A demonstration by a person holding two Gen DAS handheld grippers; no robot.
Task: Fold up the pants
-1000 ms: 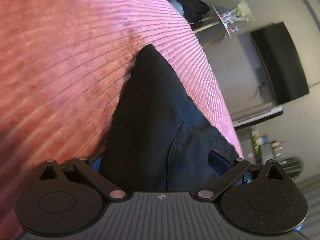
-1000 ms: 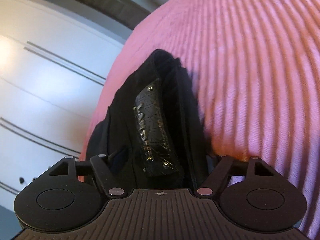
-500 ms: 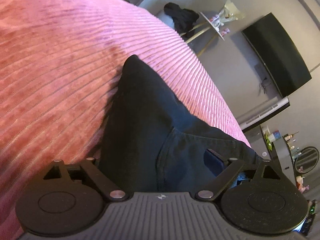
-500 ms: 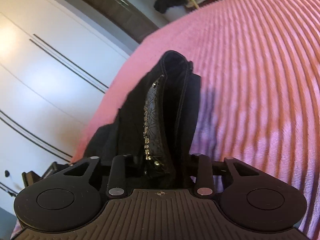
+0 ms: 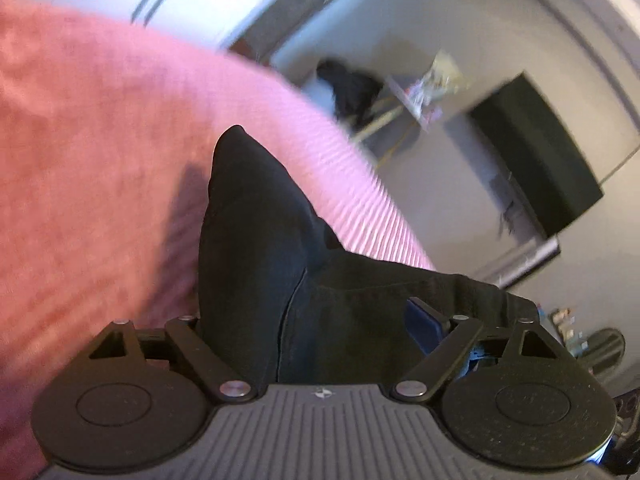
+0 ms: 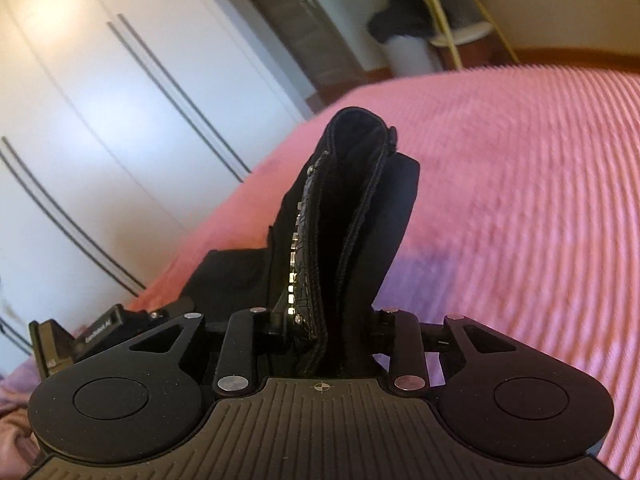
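Black pants are lifted off the pink ribbed bedspread and cast a shadow on it. My left gripper has a thick fold of them filling its wide jaws, which are closing; one blue pad shows at the right. In the right wrist view, the pants stand up as a folded waistband with a studded leather patch. My right gripper is shut narrowly on that waistband, above the bedspread.
White wardrobe doors stand past the bed's left edge. A side table with a dark garment and a wall television lie beyond the far edge. Black hardware pokes in at the lower left of the right wrist view.
Both grippers have risen with the pants, and the bed has dropped away beneath them. The right gripper's jaws went from wide to narrow on the waistband. The left jaws drew in slightly.
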